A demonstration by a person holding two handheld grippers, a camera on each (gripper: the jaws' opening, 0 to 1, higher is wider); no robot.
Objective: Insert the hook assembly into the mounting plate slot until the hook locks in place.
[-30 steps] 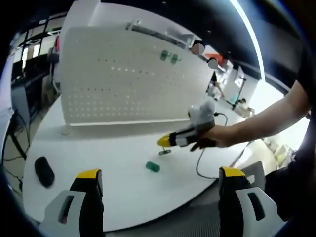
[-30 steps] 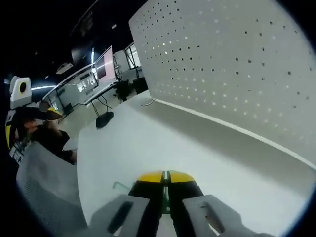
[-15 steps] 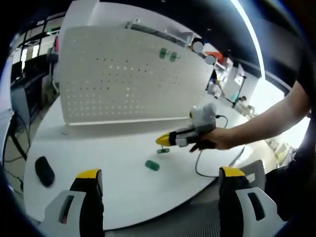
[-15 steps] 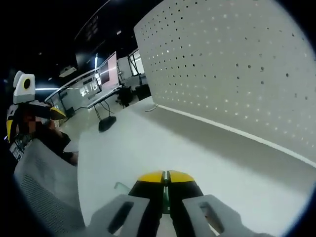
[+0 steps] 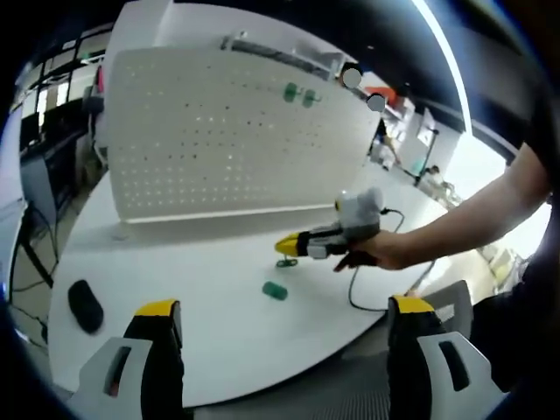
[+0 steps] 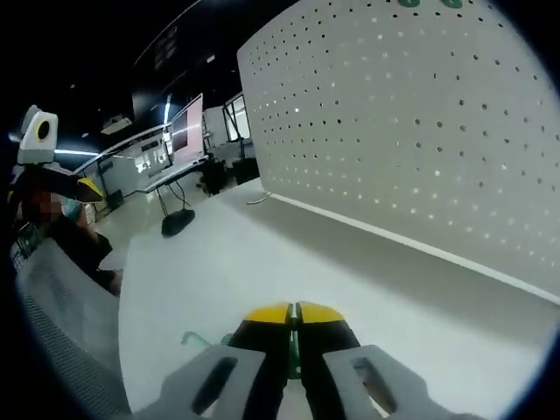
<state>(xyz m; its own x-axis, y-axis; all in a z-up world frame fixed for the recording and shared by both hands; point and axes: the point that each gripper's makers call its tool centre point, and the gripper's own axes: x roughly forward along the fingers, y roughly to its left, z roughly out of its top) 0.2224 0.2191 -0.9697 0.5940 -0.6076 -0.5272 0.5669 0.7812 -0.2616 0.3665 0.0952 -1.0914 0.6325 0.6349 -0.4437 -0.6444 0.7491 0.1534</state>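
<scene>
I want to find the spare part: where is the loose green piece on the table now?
In the left gripper view, the green piece lies on the white table, just below the right gripper.

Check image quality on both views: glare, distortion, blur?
Left gripper view: ceiling light strip blows out, pegboard edges bow from the fisheye. Right gripper view: pegboard holes sharp, the closed right gripper soft and close, background dim.
</scene>
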